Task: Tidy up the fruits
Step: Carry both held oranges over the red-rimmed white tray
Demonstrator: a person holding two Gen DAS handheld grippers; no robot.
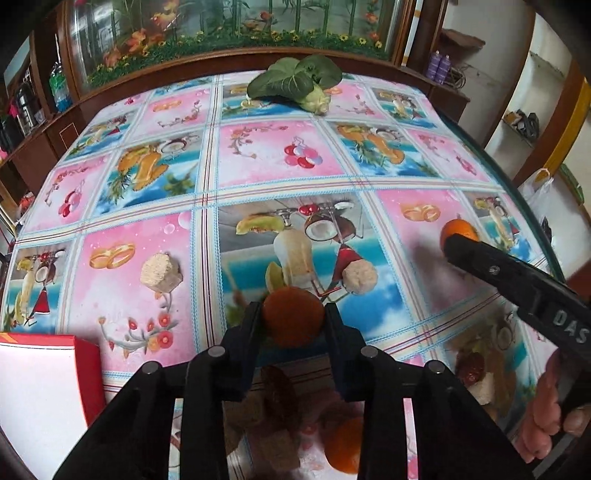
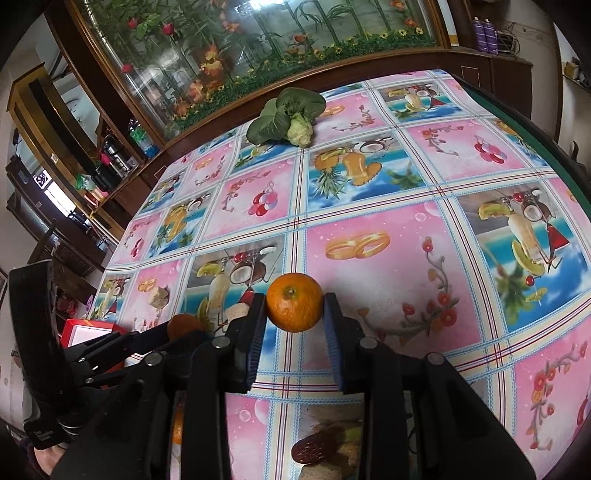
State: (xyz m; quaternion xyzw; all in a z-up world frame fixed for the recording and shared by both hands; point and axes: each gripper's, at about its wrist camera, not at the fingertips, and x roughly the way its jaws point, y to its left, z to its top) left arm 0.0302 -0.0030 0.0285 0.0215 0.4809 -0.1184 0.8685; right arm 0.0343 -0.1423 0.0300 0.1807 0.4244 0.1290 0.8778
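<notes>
My left gripper (image 1: 293, 319) is shut on a darker orange tangerine (image 1: 293, 316), held just above the patterned tablecloth (image 1: 280, 155). My right gripper (image 2: 295, 308) is shut on a bright orange tangerine (image 2: 294, 306). In the left wrist view the right gripper comes in from the right with its tangerine (image 1: 458, 230) at the tip. In the right wrist view the left gripper (image 2: 184, 326) shows at lower left with its tangerine (image 2: 183, 325). A red-rimmed white box (image 1: 44, 373) sits at the near left, also in the right wrist view (image 2: 86, 330).
A bok choy (image 1: 295, 83) lies at the table's far edge. A beige food cube (image 1: 160, 273) and a pale meatball (image 1: 360, 277) lie mid-table. A glass-front cabinet (image 1: 229, 33) stands behind the table. The table's right edge (image 1: 517, 177) is close to the right gripper.
</notes>
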